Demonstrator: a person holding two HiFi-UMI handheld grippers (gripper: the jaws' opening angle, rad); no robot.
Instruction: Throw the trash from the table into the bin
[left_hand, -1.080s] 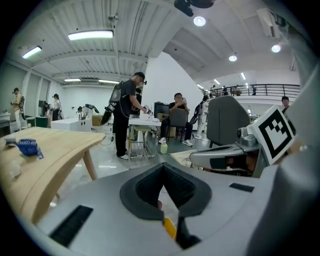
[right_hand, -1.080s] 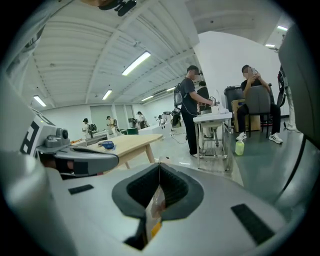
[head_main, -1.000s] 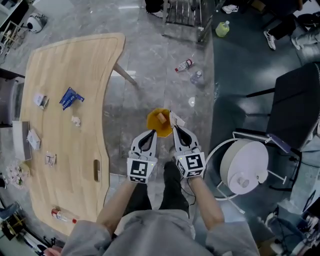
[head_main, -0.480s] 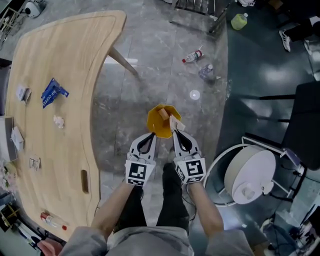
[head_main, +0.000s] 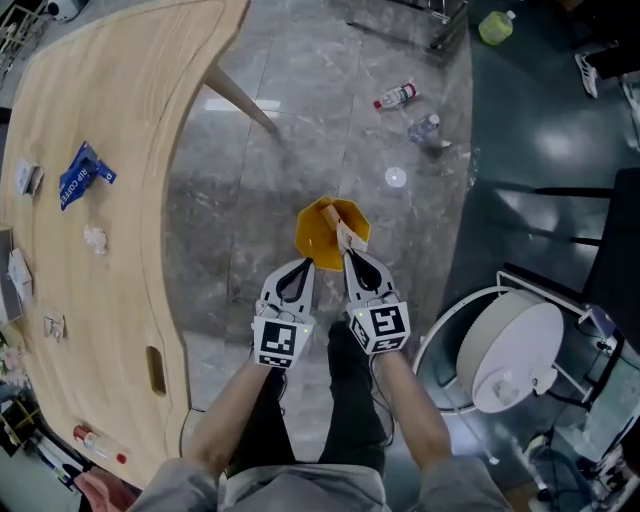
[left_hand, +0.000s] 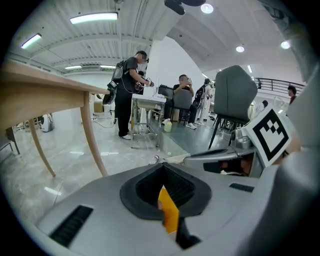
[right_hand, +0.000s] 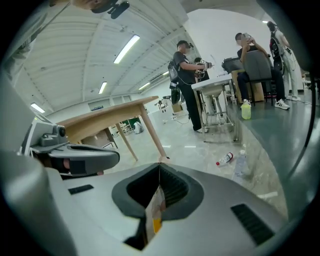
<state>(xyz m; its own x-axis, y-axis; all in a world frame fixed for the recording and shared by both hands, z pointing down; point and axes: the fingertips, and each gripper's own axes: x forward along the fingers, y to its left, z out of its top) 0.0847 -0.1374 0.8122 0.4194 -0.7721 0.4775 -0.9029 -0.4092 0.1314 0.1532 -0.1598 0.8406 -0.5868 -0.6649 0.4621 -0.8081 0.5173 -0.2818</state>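
Note:
A small orange bin (head_main: 322, 225), open at the top, hangs over the grey floor just ahead of both grippers. My left gripper (head_main: 305, 266) is shut on its orange rim; that orange edge (left_hand: 169, 214) shows pinched between the jaws. My right gripper (head_main: 349, 256) is shut on a pale wrapper (right_hand: 154, 209) with an orange patch, held at the bin's right rim. A tan scrap lies inside the bin. On the wooden table (head_main: 130, 100) at the left lie a blue packet (head_main: 85, 172), a crumpled white scrap (head_main: 95, 238) and small wrappers (head_main: 52, 325).
A small bottle (head_main: 95, 445) lies at the table's near end. Two bottles (head_main: 397, 96) (head_main: 425, 128) lie on the floor beyond the bin. A white round fan on a ring stand (head_main: 515, 350) stands close at my right. People (left_hand: 129, 90) stand by a far bench.
Both grippers have sunk toward the floor together, carrying the orange bin and the wrapper. The table has slid left and up in the head view. Both grips look unchanged.

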